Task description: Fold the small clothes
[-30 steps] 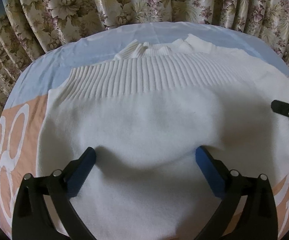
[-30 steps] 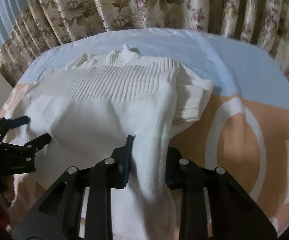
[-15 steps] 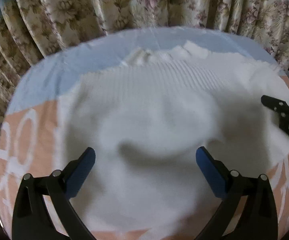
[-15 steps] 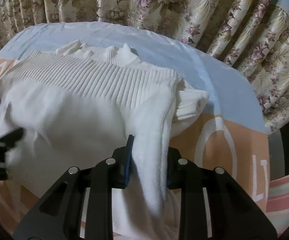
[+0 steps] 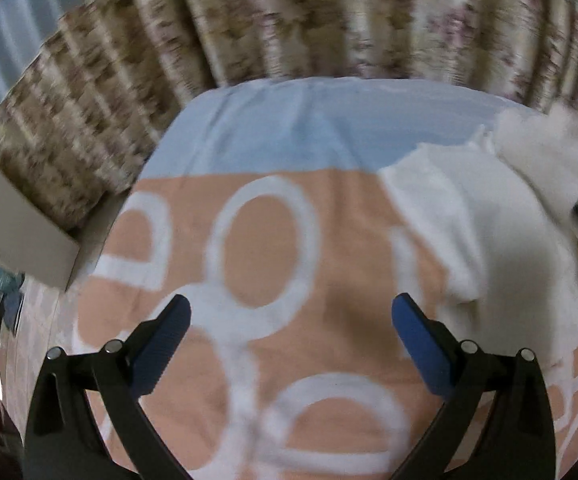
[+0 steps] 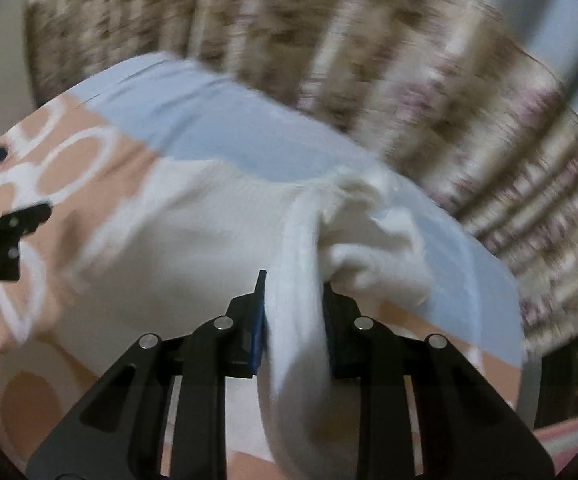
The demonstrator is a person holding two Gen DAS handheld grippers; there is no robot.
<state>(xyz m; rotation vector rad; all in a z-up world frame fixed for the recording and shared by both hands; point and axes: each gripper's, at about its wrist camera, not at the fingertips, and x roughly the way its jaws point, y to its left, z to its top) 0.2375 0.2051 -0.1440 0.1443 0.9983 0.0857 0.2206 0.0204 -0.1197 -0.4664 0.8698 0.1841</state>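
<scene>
A white knit sweater [image 6: 193,232] lies on the bed's peach and blue cover [image 5: 273,248]. My right gripper [image 6: 293,300] is shut on a bunched fold of the sweater, and the cloth hangs down between the jaws. In the left wrist view the sweater [image 5: 489,232] sits at the right. My left gripper [image 5: 289,332] is open and empty above the bare cover, left of the sweater. It also shows at the left edge of the right wrist view [image 6: 1,216]. Both views are blurred by motion.
Floral curtains [image 5: 289,20] hang behind the bed. A pale box or board [image 5: 17,240] stands at the bed's left side. The cover carries large white ring patterns [image 5: 261,240]. A dark object [image 6: 569,376] sits low at the far right.
My left gripper has swung left off the sweater to above the bare cover. My right gripper keeps its grip and has pulled the sweater's edge over, bunching the cloth.
</scene>
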